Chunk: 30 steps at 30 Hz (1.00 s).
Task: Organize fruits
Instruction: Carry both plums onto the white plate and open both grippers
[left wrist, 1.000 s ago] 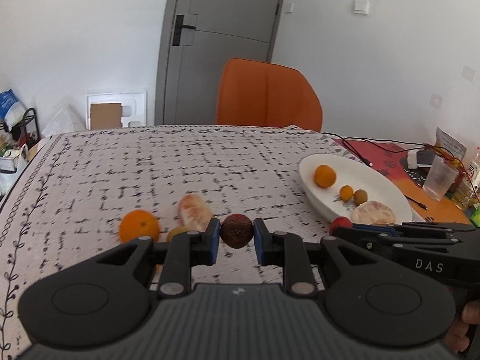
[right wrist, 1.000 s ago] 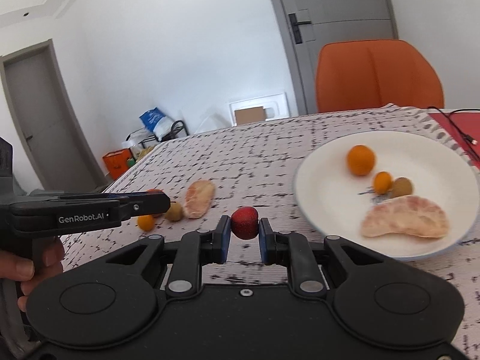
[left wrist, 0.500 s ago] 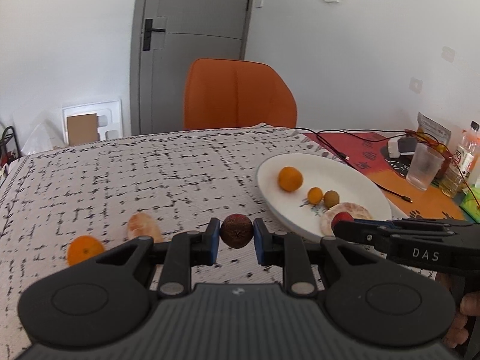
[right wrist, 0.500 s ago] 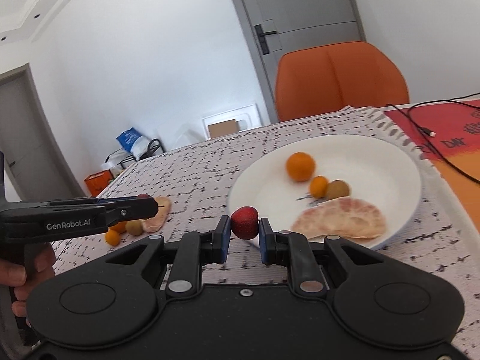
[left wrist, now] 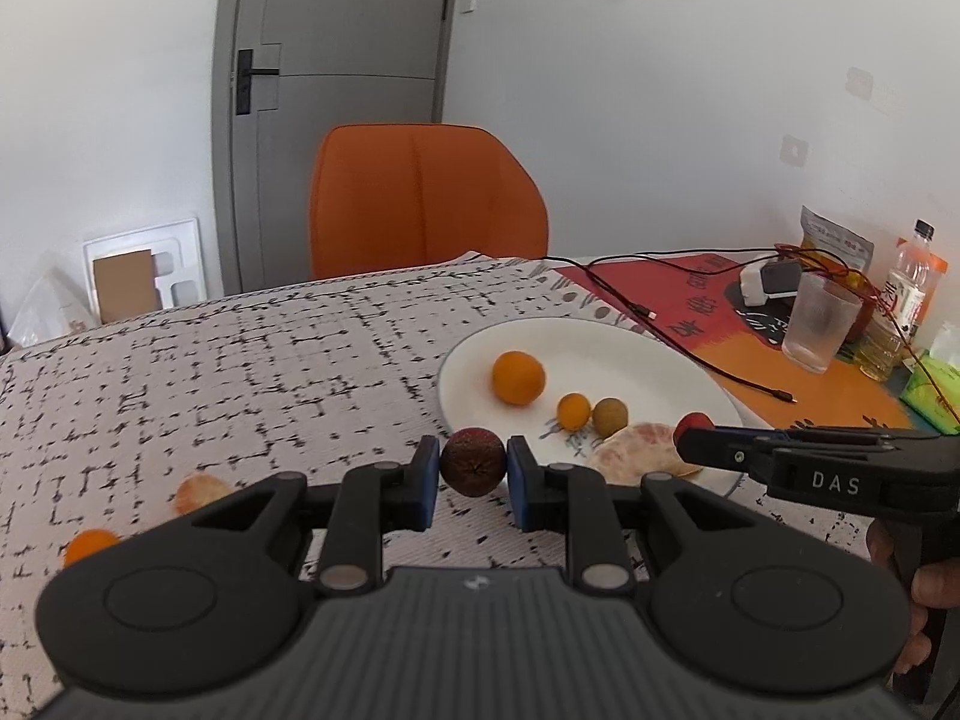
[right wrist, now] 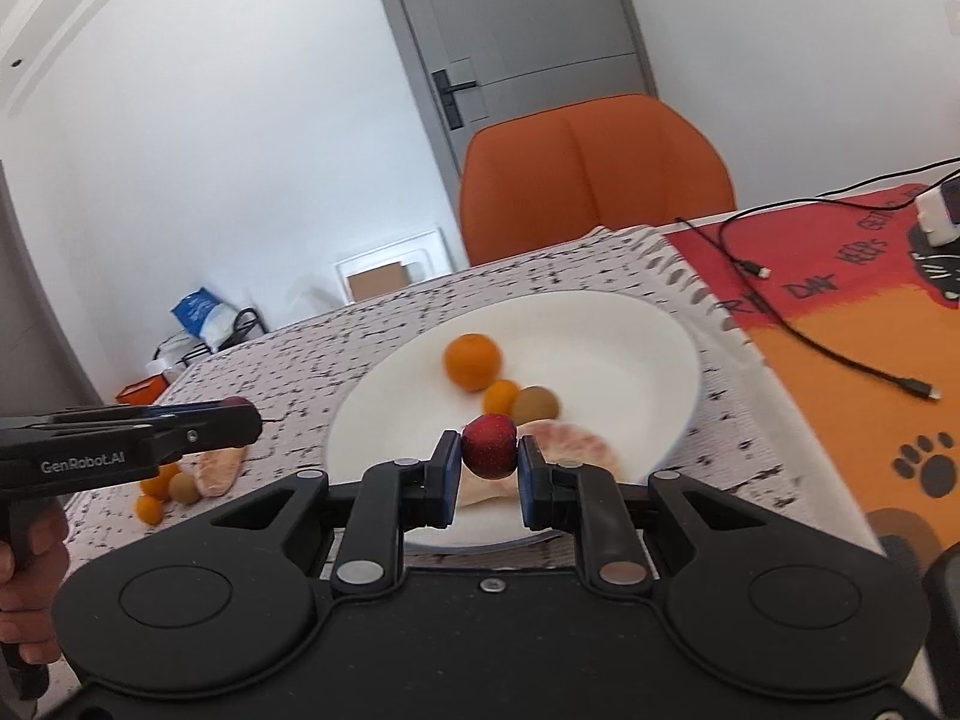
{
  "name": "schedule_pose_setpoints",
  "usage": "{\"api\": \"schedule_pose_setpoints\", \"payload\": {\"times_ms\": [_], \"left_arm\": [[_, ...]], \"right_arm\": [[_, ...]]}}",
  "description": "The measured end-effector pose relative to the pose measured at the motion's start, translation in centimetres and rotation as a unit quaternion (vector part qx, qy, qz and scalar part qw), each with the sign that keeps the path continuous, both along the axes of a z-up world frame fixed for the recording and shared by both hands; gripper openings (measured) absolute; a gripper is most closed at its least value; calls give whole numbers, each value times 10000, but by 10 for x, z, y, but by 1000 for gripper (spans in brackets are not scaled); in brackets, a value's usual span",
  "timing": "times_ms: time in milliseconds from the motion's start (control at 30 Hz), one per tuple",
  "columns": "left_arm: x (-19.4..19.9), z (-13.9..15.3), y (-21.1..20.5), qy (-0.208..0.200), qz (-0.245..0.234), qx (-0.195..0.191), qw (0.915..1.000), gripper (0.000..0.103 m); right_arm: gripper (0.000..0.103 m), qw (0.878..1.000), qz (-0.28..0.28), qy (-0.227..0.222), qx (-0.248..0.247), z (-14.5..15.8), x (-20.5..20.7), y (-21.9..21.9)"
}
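**Two small fruits in hand, plate just ahead**

Your left gripper (left wrist: 473,463) is clamped on a dark brownish-red fruit (left wrist: 473,461), and your right gripper (right wrist: 489,449) is clamped on a bright red fruit (right wrist: 489,446). Just beyond the right one lies the white plate (right wrist: 630,324), already holding a pomelo segment (right wrist: 576,441), an orange (right wrist: 472,360) and two smaller fruits. Let go too high and these round fruits could roll off the rim. Ahead on your right, a cable (right wrist: 810,336) could snag.
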State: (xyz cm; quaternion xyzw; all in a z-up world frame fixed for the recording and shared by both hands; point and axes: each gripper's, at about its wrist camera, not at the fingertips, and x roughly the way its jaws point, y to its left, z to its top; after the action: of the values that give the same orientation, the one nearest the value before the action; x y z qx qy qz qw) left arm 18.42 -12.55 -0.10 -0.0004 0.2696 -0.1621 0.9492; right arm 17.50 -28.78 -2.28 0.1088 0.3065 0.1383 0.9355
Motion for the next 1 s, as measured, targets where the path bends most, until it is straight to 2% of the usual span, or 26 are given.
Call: {"api": "schedule_pose_setpoints", "payload": {"times_ms": [333,467,667,867,1000], "left_arm": [[11,-4,-17,60,-163,45,9998,22],[16,-6,-23,98,-215,72,9997,22],[21,-7,-32,174,-299,82,9994,23],[20,-7,-32,245,-286,108,9992,31],[15,-6,-28,193,-248,228,9992,43]], "right_arm": [[18,9989,-415,12,-200,-6,9,-23],[24,9981,-564,-89,-222,-2,10,-28],[24,9986,-499,-59,-155,-1,7,-31],[24,9991,-419,-40,-80,1,1,-30],[29,9993,-374,-19,-36,1,1,-27]]}}
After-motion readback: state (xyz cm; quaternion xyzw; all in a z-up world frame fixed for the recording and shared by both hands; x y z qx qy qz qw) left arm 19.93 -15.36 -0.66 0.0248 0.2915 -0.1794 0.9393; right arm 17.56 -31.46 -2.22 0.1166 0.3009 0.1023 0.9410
